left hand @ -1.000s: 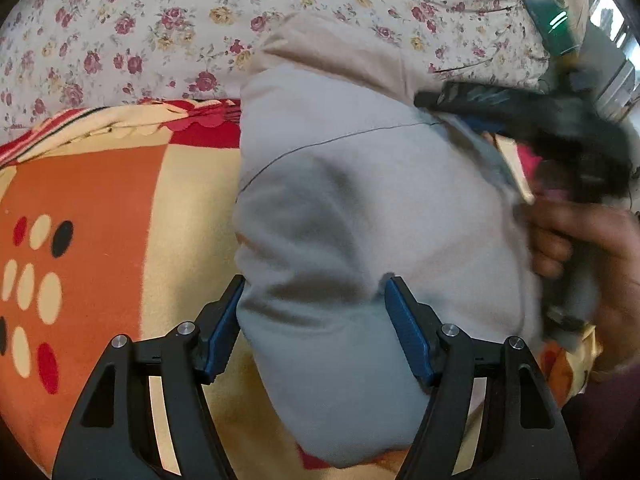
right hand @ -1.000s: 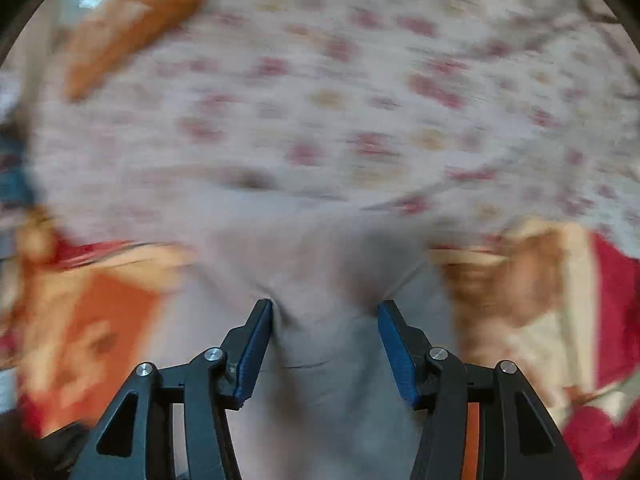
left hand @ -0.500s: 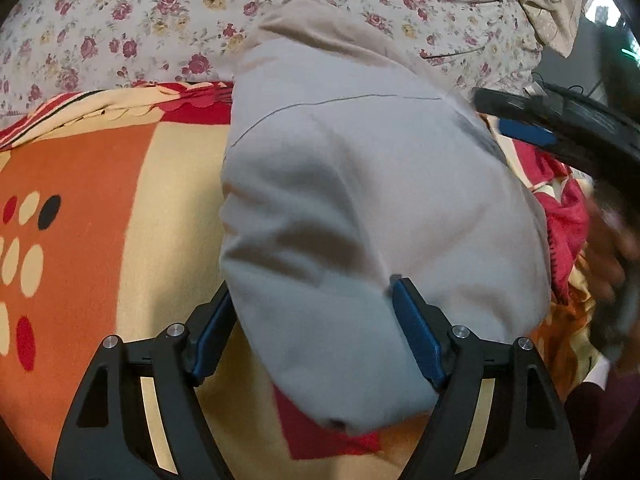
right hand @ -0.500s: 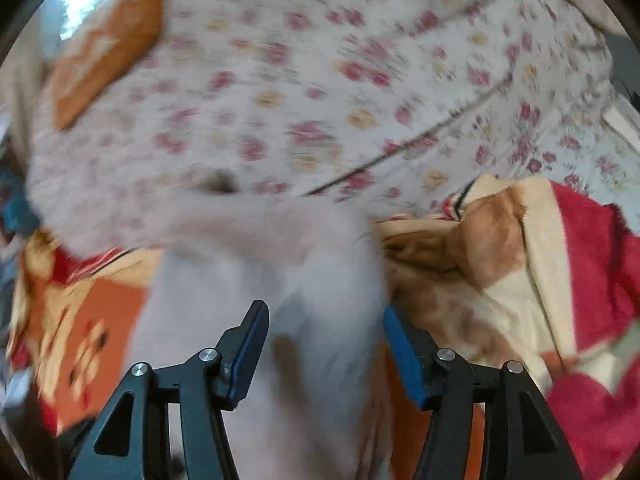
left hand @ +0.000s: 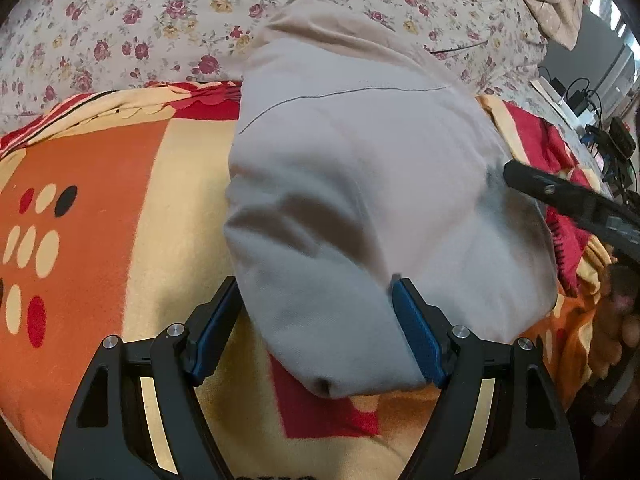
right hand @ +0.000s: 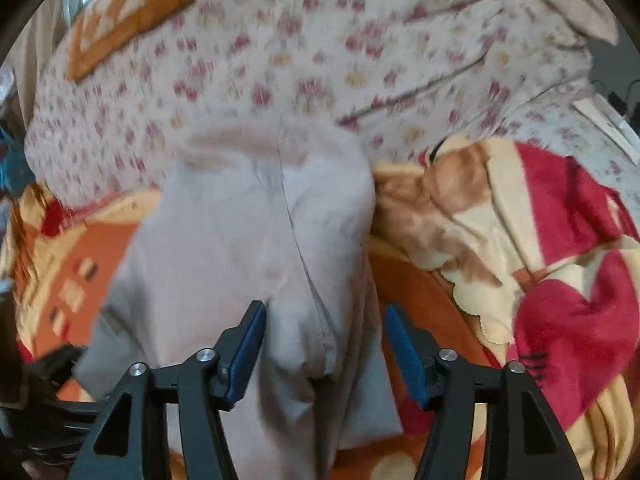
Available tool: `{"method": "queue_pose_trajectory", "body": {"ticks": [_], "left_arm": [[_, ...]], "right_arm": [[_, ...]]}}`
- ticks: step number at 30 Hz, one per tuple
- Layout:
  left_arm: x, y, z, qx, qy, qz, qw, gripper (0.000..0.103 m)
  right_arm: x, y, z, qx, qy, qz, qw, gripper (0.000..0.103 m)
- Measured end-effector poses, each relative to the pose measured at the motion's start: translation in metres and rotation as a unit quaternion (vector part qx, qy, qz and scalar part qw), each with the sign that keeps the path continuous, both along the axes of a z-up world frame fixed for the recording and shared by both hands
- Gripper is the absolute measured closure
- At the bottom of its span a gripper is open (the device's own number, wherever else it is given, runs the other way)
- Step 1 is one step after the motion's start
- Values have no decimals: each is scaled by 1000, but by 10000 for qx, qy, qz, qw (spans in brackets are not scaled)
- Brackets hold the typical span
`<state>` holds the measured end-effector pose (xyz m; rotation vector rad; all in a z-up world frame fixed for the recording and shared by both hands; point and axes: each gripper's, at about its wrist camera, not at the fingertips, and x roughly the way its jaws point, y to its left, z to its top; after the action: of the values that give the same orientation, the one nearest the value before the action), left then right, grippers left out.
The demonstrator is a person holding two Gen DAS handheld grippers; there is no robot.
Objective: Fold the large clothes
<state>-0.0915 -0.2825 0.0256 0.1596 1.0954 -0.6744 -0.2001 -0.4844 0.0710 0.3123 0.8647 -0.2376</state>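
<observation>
Grey garment [left hand: 360, 184] folded, rumpled, dark seam, on patterned blanket [left hand: 100, 168]

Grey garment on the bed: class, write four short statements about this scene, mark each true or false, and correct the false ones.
1. The grey garment lies on a patterned blanket. True.
2. The garment is spread out flat in one layer. False: it is folded into a bundle.
3. A floral sheet lies beyond the blanket. True.
4. The right gripper is clamped shut. False: its jaws stand apart and have just been opening, with cloth between them.
</observation>
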Motion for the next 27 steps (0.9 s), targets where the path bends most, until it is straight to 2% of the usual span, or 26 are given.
{"method": "queue_pose_trajectory", "body": {"ticks": [2,5,8,10,11,14,15,19,21,25,27], "left_arm": [[-1,-2,0,39,-36,1,10000,25],[-1,-3,-1,43,-50,30,10000,25],[-1,-3,-2,41,-51,30,10000,25],[0,-5,-3,52,-44,21,10000,25],[1,-6,-4,49,-34,26,10000,25],[2,-5,-4,5,27,-1,10000,25],[4,-3,-2,-80,105,-25,9999,25],[25,15,13,-892,419,101,9951,25],[41,22,17,-1179,570,234,9911,25],[80,22,7,-1735,1356,258,9751,25],[90,21,3,-1919,1490,262,9697,25]], "right_arm": [[7,2,-1,63,-47,131,9999,30],[25,3,-14,-171,104,12,9998,30],[38,-5,-23,64,188,-37,9998,30],[48,-8,-29,-83,316,13,9995,28],[50,-10,-33,-174,353,9,9992,24],[47,-22,-38,205,208,-65,9996,22],[44,-27,-36,366,105,-67,9993,22],[33,-50,-24,647,-357,-210,9970,20],[35,-65,-24,956,-459,-243,9941,15],[54,-72,-35,1405,-245,198,9896,15],[65,-67,-42,1461,-121,507,9879,15]]}}
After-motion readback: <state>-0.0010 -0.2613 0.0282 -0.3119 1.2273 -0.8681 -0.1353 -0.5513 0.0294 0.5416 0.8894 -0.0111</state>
